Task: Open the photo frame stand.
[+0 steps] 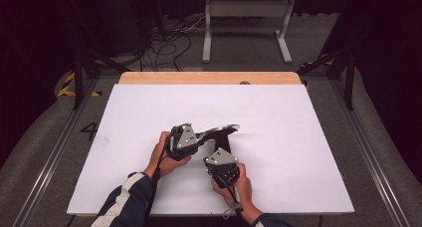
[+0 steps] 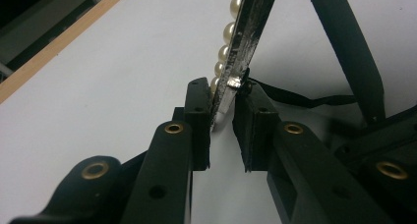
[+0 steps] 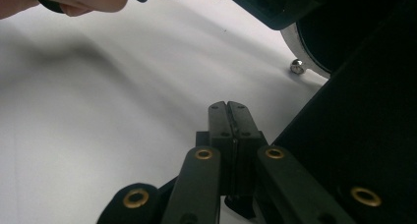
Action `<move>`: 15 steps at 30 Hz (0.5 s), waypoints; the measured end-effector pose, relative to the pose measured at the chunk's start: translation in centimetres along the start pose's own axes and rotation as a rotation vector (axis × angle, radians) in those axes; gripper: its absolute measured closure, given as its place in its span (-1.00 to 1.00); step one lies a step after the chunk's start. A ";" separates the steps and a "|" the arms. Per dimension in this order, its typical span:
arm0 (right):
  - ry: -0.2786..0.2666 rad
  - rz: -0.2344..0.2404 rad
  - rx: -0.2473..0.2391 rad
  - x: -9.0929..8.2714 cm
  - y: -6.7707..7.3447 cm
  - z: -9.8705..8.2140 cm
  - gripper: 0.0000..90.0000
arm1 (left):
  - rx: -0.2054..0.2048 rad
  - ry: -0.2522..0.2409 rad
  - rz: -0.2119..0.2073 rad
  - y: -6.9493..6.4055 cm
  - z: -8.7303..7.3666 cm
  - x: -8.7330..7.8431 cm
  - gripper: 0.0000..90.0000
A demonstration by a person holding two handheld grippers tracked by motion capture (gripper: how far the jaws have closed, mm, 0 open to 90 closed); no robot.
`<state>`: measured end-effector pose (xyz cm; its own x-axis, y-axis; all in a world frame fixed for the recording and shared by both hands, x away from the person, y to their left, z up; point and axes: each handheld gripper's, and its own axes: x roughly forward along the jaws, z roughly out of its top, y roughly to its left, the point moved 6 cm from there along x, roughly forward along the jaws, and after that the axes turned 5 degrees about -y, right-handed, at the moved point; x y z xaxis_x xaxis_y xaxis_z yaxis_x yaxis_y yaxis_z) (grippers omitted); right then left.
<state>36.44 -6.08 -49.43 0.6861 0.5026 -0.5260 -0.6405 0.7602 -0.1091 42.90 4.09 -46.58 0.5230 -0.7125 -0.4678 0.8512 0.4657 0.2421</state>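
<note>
Left tool (image 2: 223, 123) clamps the pearl-edged plate (image 2: 248, 32)

Your right tool (image 3: 229, 117) rests clenched, empty. The thin, stiff plate stands tilted above the tabletop (image 1: 298, 152); keep to its bare rim, off the fragile pearls (image 2: 227, 32).

You have a table (image 1: 149, 78) at frame centre, its light wooden edge showing along the top, covered by a white sheet (image 1: 278, 137) on which a black, pearl-rimmed stand (image 1: 222, 137) rests near the middle.
</note>
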 end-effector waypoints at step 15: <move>-0.006 -0.007 -0.006 0.1 0.3 -0.1 1.00 | -0.035 -0.016 -0.014 0.1 -0.4 0.1 0.70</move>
<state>36.34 -5.82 -49.58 0.6929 0.4996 -0.5199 -0.6374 0.7615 -0.1178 43.05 4.24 -46.91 0.5123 -0.7271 -0.4572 0.8562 0.4740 0.2056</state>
